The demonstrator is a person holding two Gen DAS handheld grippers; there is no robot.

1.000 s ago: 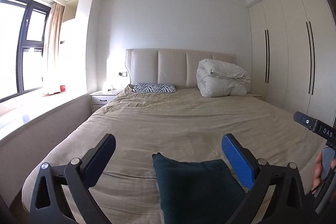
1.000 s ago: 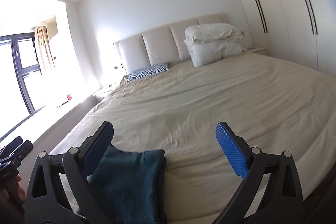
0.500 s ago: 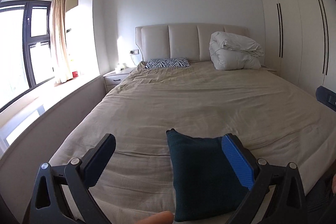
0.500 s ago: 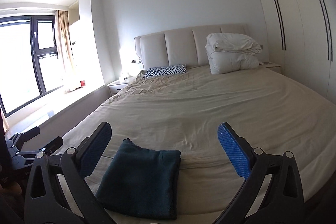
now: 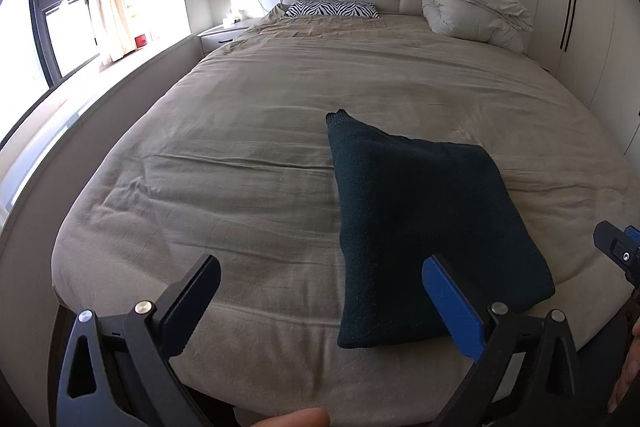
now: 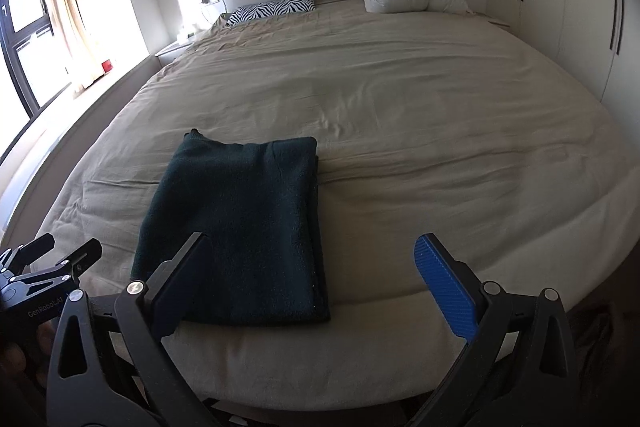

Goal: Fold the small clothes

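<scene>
a wide bed (image 5: 248, 131) in creased beige cotton fills both views. near its foot edge lies a folded dark teal garment (image 5: 416, 227), fuzzy knit, roughly rectangular, one corner peaked. the left gripper (image 5: 320, 303) and right gripper (image 6: 316, 279) hover with fingers spread wide, empty; their frames hide the garment's near corners.

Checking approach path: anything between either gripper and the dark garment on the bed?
Nothing visible. The garment lies folded near the bed's foot; left gripper and right gripper are open, with only bare sheet between.
</scene>
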